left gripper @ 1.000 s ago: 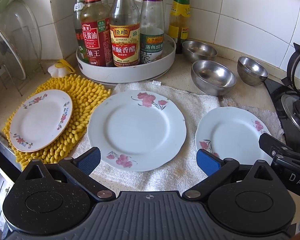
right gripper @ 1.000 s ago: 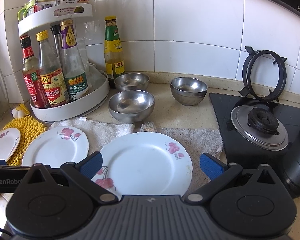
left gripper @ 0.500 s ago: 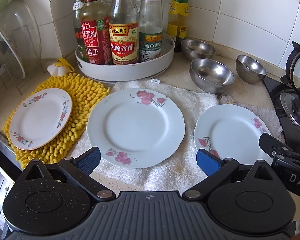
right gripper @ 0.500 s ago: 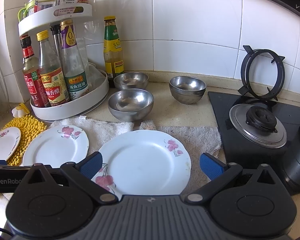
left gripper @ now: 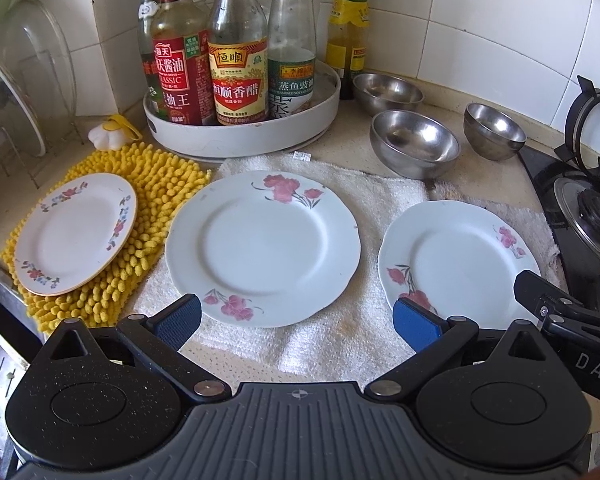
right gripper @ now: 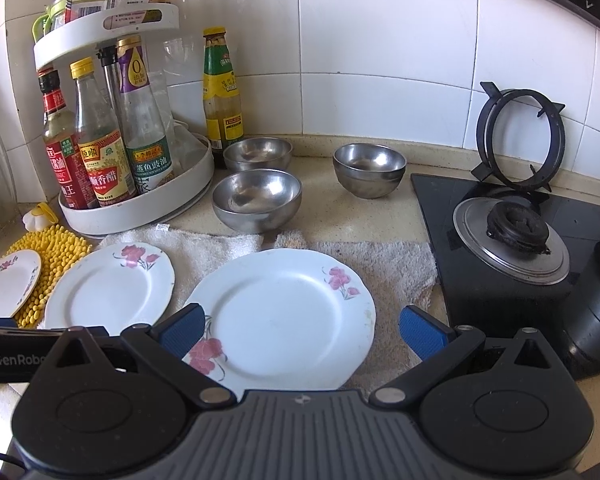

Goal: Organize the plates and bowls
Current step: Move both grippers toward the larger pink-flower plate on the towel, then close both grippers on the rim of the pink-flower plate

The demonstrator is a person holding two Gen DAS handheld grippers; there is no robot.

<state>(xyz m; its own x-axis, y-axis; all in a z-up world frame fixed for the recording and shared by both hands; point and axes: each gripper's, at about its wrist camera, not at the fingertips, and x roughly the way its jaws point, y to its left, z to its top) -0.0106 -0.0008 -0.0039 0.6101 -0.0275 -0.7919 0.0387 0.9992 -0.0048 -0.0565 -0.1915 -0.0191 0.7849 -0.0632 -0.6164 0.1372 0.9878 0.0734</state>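
Both grippers are spread wide with nothing in them. The left gripper [left gripper: 296, 322] hangs over the near edge of the white towel [left gripper: 384, 196], its blue pads [left gripper: 179, 322] either side of the near rim of the big floral plate [left gripper: 262, 246] but not touching it. The right gripper [right gripper: 302, 330] sits the same way over the second floral plate [right gripper: 284, 314], pads apart and clear of the rim.

So the plates: the big one is in the middle of the towel, the second one is to its right on the same towel, close to the stove edge, and a small floral plate [left gripper: 76, 234] lies off to the left on a yellow chenille mat [left gripper: 156, 184]. None of them overlap.

Behind the towel, three steel bowls stand upright on the counter: the nearest bowl [right gripper: 257, 204] just past the towel edge, another steel bowl [right gripper: 258, 154] behind it by the green-capped bottle [right gripper: 221, 96], and a third bowl [right gripper: 369, 170] further right, apart from the other two.

A white turntable rack [left gripper: 244, 136] full of sauce bottles stands at the back left, and the black gas hob [right gripper: 512, 240] is on the right.
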